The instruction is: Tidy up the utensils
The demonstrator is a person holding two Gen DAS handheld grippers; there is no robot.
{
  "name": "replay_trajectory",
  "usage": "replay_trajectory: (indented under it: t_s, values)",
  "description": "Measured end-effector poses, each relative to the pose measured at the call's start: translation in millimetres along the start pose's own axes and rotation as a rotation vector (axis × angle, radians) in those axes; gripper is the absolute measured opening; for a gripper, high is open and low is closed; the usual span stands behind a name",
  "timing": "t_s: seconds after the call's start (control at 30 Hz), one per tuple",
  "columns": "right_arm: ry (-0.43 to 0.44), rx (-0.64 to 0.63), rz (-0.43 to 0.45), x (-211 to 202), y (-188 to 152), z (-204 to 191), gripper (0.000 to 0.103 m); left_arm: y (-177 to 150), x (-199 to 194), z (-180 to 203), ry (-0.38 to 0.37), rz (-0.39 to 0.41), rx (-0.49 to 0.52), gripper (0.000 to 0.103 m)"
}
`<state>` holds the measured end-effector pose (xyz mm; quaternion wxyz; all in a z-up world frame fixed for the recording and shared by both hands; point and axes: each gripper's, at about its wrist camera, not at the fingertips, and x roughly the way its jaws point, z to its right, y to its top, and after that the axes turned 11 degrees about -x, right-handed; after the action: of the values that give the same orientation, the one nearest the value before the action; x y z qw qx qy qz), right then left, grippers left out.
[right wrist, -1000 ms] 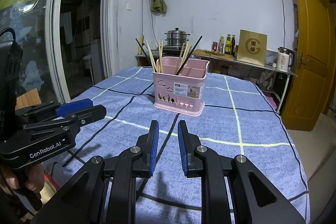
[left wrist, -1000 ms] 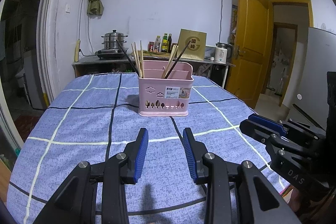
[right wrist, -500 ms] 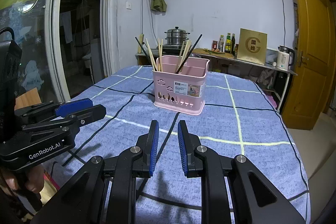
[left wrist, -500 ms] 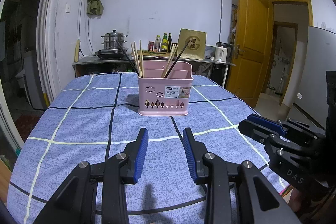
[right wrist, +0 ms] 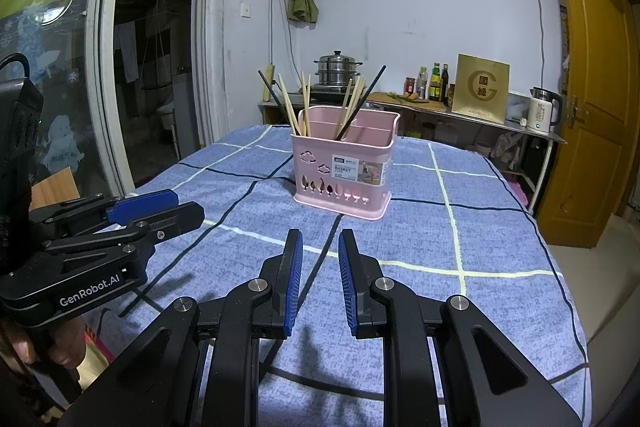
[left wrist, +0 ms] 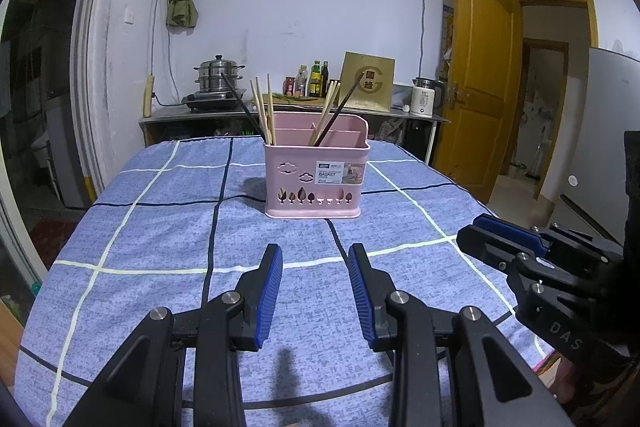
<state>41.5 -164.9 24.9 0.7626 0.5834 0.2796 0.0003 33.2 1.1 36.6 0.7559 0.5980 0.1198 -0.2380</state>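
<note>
Pink plastic basket (left wrist: 316, 183) stands at 12 o'clock from my left gripper (left wrist: 315, 259) and right gripper (right wrist: 319, 243), well apart, chopsticks (left wrist: 264, 111) already upright inside, so sorting looks done or unstarted, while both jaws stay narrowly parted and hold nothing.

Left hand-held gripper (left wrist: 315, 251) tips slightly downward, its blue-padded jaws parted with nothing between them. Right hand-held gripper (right wrist: 319, 238) sits at much the same downward tilt, its gap narrower, also empty. The two are side by side, each showing at the edge of the other's view. A hand (right wrist: 24, 349) wraps the left one's handle, fingers curled round it.
</note>
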Motion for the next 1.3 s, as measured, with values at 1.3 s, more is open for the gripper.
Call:
replay_trajectory:
  t_s: [1.3]
  values:
    - [0.003,0.005,-0.010,1.8,-3.7,1.2,0.019,-7.5,9.0,2.2,0.012,-0.030,-0.001,0.034]
